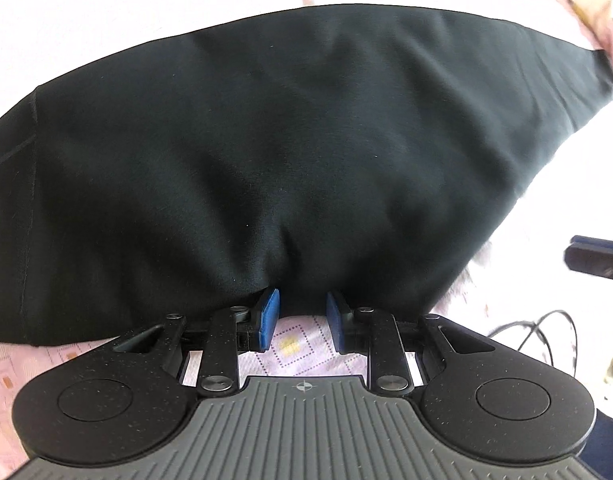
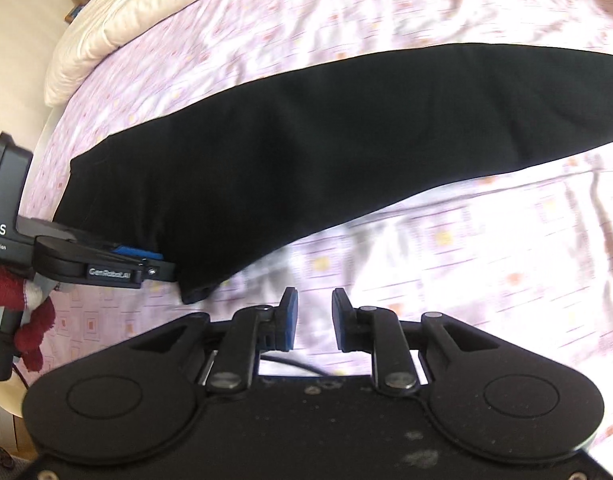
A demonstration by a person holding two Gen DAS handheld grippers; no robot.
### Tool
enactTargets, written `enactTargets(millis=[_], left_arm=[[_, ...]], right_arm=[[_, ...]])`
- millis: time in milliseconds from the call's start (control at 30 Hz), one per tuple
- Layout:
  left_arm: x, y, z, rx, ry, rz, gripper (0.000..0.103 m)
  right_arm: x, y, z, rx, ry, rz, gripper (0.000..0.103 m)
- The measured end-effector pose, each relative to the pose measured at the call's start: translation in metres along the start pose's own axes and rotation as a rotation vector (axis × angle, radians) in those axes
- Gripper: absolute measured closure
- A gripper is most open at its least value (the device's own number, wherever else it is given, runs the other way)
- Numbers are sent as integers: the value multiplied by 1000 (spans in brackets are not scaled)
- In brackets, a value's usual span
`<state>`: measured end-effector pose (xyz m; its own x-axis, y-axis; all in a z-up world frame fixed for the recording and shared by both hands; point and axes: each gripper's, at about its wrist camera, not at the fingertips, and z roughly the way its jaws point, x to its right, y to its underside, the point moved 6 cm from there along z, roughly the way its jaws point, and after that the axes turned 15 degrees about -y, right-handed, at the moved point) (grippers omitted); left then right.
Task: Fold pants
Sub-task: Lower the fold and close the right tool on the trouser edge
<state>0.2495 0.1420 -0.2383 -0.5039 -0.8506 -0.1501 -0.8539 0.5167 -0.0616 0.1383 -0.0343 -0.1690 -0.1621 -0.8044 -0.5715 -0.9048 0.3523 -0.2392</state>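
Observation:
Black pants (image 1: 266, 140) lie folded lengthwise on a pink patterned bed sheet (image 1: 294, 344); in the right wrist view the pants (image 2: 326, 140) stretch from lower left to the right edge. My left gripper (image 1: 301, 300) is open, its blue pads at the near hem of the pants, fabric bunched just ahead of the fingertips. It also shows at the left of the right wrist view (image 2: 154, 264), touching the pants' lower end. My right gripper (image 2: 314, 300) is open and empty over the sheet, a little short of the pants; its tip shows in the left wrist view (image 1: 594, 256).
A cream pillow (image 2: 106, 24) lies at the far left head of the bed. A black cable (image 1: 546, 328) lies on the sheet at right. A red plush toy (image 2: 30, 316) hangs by the left gripper's handle. A pink cloth (image 1: 586, 4) lies at the far right.

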Motion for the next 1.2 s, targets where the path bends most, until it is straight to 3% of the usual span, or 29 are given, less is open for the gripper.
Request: enactTargets(millis=[167,300,467,667,967,1067,1200], left_arm=[[5,-4,0,-54,-67,-95,78],[7,-10,2,-119,-101,-159,78],[3,-19,3,-178,-116,-263,78],[13,-15,-1,-212,-223,-423,77],[5,6,-11,-210,-283,-661,77],[-5,20,-32,-172,-336,-733,77],[7,5,-62,-66,-337,-736,77]], right_arm=[[52,-15,-39,15,-2,-11,79],[111,-42,-85,88,26,-1,79],[199,-73,-132,153,116,41,76],[266,-102,-178,224,213,60,75],[324,-157,-192,316,329,53,75],[341,-167,-175,284,324,79,75],[353,-164,-153,193,322,48,75]])
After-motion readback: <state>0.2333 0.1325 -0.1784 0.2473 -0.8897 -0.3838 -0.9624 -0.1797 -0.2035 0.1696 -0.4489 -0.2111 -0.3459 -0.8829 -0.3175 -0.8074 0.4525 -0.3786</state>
